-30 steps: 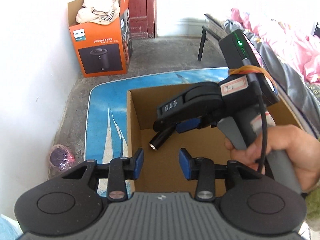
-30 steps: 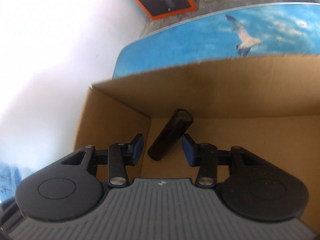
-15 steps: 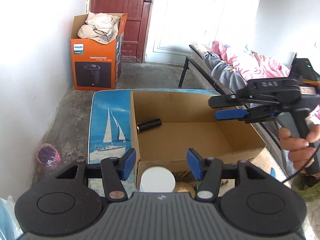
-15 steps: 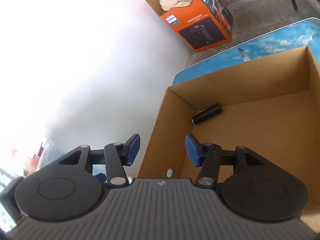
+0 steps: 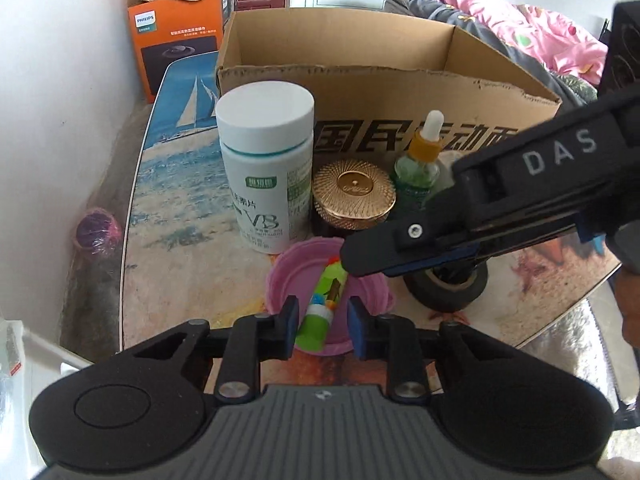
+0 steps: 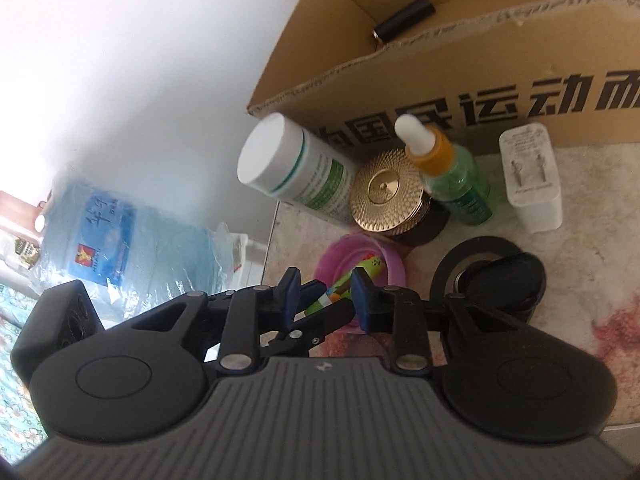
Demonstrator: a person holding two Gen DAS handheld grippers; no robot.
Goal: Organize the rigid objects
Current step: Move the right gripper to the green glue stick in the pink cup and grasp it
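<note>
Both tongs are released. Low in the left wrist frame, the left tongs gape around the near end of a green tube lying in a pink dish, not clamped on it. At centre left a white pill bottle stands on the worktop, with a gold-lidded jar and a green dropper bottle to its right, all just before a cardboard box. From the right edge the right tongs reach in above a black tape roll, fingers apart. In the right wrist frame those tongs hover over the dish; a white charger stands at right, and a black cylinder lies inside the box at upper centre.
</note>
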